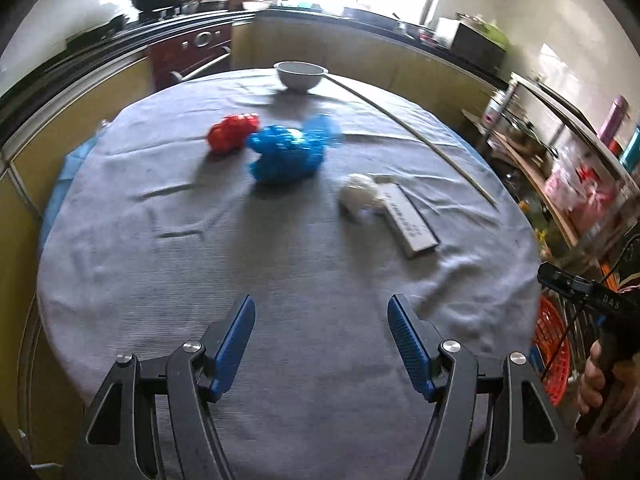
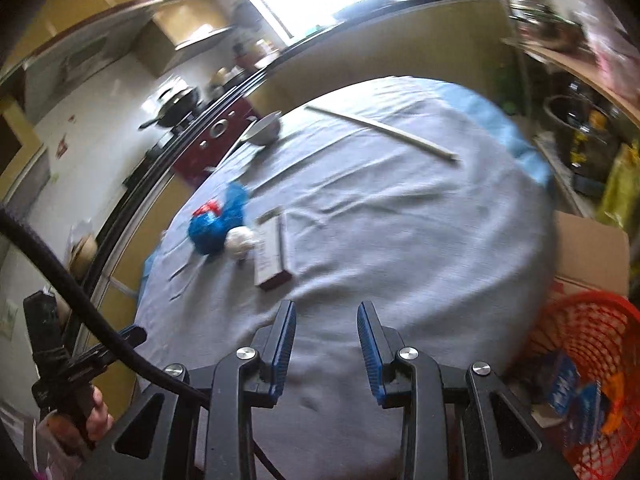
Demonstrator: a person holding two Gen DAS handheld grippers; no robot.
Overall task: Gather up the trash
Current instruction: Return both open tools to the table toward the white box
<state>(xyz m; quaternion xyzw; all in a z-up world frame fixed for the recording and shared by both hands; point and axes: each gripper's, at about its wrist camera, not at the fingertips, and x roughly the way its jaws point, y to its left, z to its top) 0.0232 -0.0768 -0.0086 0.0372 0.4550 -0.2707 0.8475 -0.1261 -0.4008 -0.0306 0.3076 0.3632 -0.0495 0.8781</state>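
On the round table's grey cloth lie a crumpled red bag, a blue plastic bag touching it, a white paper ball and a flat narrow box. My left gripper hovers over the near part of the table, open and empty, well short of the trash. My right gripper is over the table edge, its jaws drawn close with nothing between them. In the right wrist view the blue bag, paper ball and box lie ahead to the left.
A red mesh basket stands low at the right beside the table, with blue packets inside. A cardboard box is behind it. A white bowl and a long thin stick lie on the far side. Kitchen counters ring the table.
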